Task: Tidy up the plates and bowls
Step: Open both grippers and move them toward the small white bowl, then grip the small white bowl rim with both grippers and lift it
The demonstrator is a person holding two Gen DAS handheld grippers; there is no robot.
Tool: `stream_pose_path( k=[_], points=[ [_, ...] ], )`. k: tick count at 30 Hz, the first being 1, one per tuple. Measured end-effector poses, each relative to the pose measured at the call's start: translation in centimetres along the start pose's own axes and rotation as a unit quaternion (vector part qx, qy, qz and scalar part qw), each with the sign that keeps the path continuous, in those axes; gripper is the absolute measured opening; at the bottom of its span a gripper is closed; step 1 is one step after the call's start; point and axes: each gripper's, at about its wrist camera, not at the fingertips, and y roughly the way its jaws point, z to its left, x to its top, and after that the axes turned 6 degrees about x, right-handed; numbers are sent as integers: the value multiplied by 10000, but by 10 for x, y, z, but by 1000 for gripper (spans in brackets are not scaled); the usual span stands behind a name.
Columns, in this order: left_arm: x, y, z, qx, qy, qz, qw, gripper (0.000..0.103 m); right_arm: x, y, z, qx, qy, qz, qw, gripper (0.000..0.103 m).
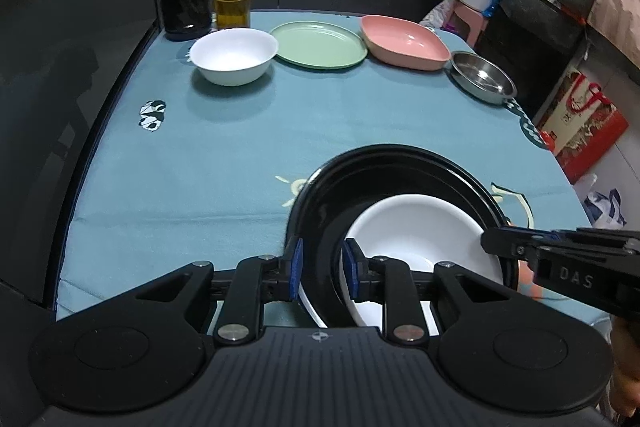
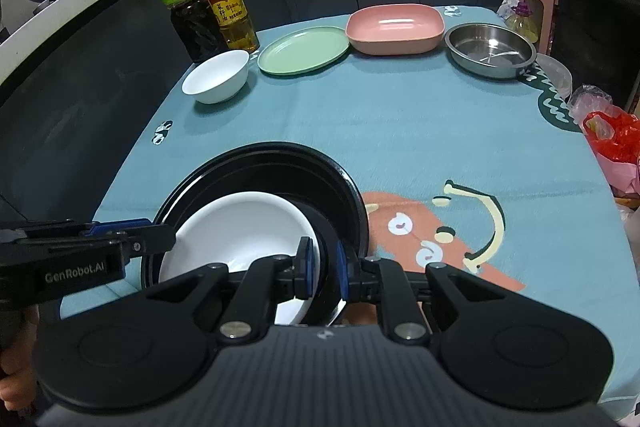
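A glossy black round plate (image 2: 280,163) lies on the near part of the blue tablecloth with a white shallow bowl (image 2: 240,227) resting inside it, pushed toward its near rim. Along the far edge stand, from left to right, a small white bowl (image 2: 216,77), a flat pale-green plate (image 2: 302,50), a pink rounded-square dish (image 2: 394,27) and a steel pan (image 2: 490,51), all upright and empty.

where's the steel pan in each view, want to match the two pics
Left wrist view: the steel pan sits at the right edge of the table, last in the far row, just right of the pink dish.
Right wrist view: the steel pan is upper right, again just right of the pink dish.
Shared landmark: the green plate left of the pink dish.
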Motion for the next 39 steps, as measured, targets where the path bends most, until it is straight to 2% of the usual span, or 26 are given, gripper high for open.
stream_pose_path(
  k=[9,20,27,30,31,35,39],
  points=[
    [11,-2,12,17,-200,-101,9997,20,9,-1,2,-23,-57,-91,9999,16],
    [34,8,48,362,-763,-270,9961,20,37,8,15,-24,-285,-213,9994,16],
    [61,24,81,570,-1376,-452,9878,25,68,32,32,106,-440,-107,9989,17],
    [76,36,92,679,-1606,-538,9832,26,84,46,36,182,-413,2,9990,22],
    [81,40,95,715,-1635,-559,9824,27,92,53,37,206,-408,42,9989,25],
    [103,65,105,789,-1652,-546,9816,28,118,74,44,247,-424,174,9986,26],
    [123,91,113,707,-1818,-484,9796,28,143,98,50,469,-392,313,9976,28]
  ],
)
